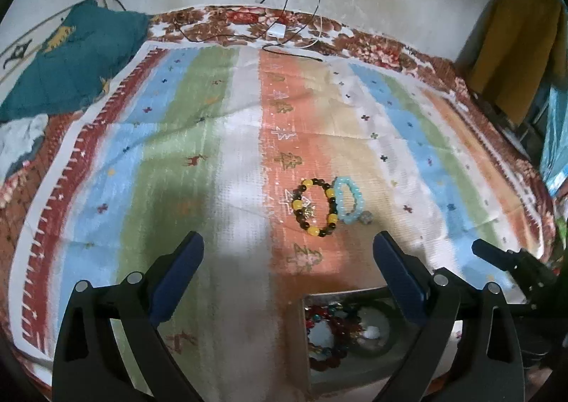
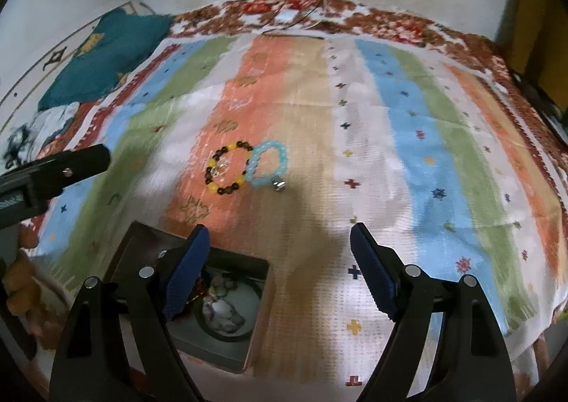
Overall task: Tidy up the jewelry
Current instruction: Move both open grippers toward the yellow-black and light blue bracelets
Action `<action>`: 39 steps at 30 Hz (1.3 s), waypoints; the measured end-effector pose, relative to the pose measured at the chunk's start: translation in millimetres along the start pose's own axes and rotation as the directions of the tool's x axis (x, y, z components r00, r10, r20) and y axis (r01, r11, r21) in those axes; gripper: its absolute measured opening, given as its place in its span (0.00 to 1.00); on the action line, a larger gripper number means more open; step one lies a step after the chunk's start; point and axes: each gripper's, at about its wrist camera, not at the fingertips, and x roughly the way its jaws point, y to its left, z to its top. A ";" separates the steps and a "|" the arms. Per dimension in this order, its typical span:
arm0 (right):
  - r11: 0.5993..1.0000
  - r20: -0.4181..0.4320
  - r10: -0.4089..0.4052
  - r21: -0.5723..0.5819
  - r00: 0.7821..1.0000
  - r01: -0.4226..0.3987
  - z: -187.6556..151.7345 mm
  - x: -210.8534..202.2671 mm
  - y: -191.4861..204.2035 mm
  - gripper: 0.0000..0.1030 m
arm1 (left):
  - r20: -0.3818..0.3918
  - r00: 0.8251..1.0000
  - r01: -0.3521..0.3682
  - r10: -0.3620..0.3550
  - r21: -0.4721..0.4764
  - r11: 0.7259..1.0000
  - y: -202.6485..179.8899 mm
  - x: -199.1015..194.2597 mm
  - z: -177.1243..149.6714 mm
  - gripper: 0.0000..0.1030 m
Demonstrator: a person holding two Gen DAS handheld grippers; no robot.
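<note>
Nothing readable here, sorry

You won't find any words, brand names or numbers in either wrist view. The striped cloth (image 1: 248,139) only carries woven little crosses, trees and deer shapes, and those are decoration, not writing.

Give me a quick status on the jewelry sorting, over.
Left gripper open, empty. Right gripper open, empty. Yellow-and-brown bracelet and light blue bracelet side by side on striped cloth; box holds more beads. Nothing blocking.
</note>
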 end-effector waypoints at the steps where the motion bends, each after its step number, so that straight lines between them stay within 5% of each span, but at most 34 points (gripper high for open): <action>1: 1.000 -0.005 0.008 0.002 1.000 -0.008 0.8 1.0 -0.1 0.79 | -0.002 1.000 -0.001 0.001 0.007 1.000 0.1 1.3 1.6 0.92; 5: 1.000 -0.001 0.023 -0.001 1.000 -0.023 3.8 0.9 -0.4 0.79 | -0.027 0.999 0.032 -0.031 0.022 0.999 -3.0 10.5 7.1 0.92; 16: 0.998 0.011 0.018 0.056 1.000 -0.019 23.9 13.9 -14.3 0.79 | -0.009 0.995 -0.101 0.104 0.171 0.980 -22.4 28.8 17.4 0.92; 28: 0.996 -0.032 -0.046 0.080 0.998 0.048 40.4 39.8 -24.9 0.79 | -0.094 0.989 -0.100 0.113 0.130 0.986 -15.5 58.7 35.7 0.92; 39: 0.997 -0.096 -0.016 0.079 0.995 0.024 55.9 68.5 -27.6 0.79 | -0.153 0.983 -0.079 0.099 0.129 0.988 -14.4 83.7 44.9 0.92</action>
